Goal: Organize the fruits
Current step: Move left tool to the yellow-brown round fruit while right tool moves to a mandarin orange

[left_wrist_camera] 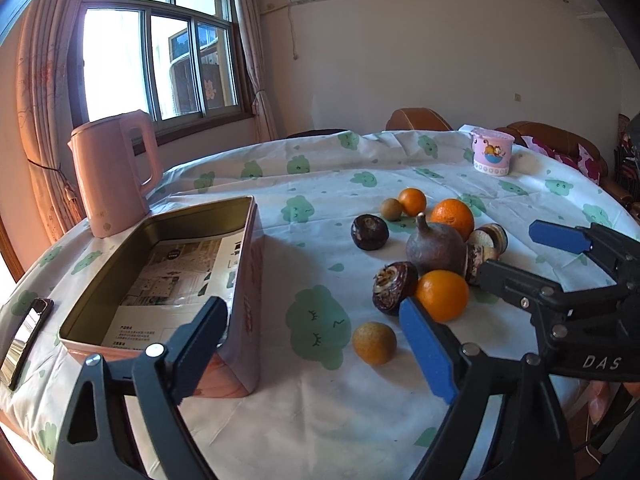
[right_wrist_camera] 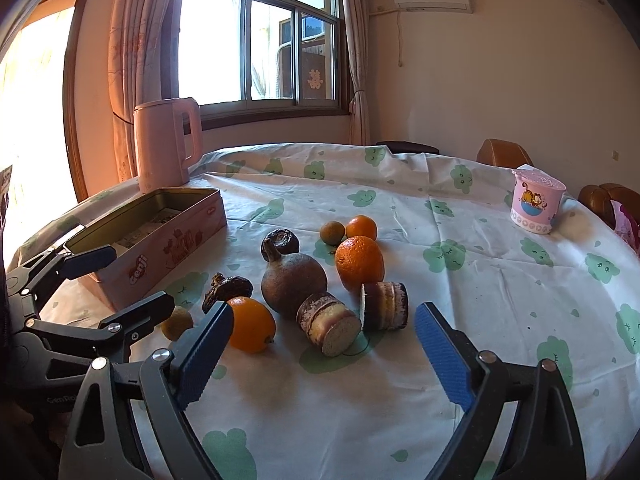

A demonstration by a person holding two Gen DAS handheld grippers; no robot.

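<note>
Readable text: "DAS" in white on the black body of the right hand-held gripper [left_wrist_camera: 560,258] where it enters the left wrist view from the right. The tin [right_wrist_camera: 160,236] has red lettering on its pink side, roughly "genji", plus cursive I can't make out. A printed sheet lies in the tin bottom, its print too small to read. The left hand-held gripper [right_wrist_camera: 120,276] shows partial text on its body in the right wrist view, cut off, not legible. The pink cup [right_wrist_camera: 536,208] at the far right of the desk [right_wrist_camera: 500,300] carries a cartoon cat, with no words I can read.

Left hand-held gripper: jaws wide apart, nothing between the pads, nothing touched. It hangs over the near desk, its left finger in front of the tin's near end and its right finger [left_wrist_camera: 428,352] beside the nearest orange [left_wrist_camera: 442,295].

Right hand-held gripper: also spread wide and empty. Its left finger [right_wrist_camera: 204,352] sits in front of that same orange, with no contact that I can confirm.

Fruits are loose on the cloth mid-desk, right of the tin and none in it: three oranges, two small tan round fruits [left_wrist_camera: 374,343], dark water chestnuts [left_wrist_camera: 369,232], one brown pear-shaped fruit [right_wrist_camera: 294,284] and two cut sugarcane chunks [right_wrist_camera: 328,324].

Pink kettle [left_wrist_camera: 114,172] stands far left behind the tin. A phone [left_wrist_camera: 24,338] lies at the near-left desk edge.
</note>
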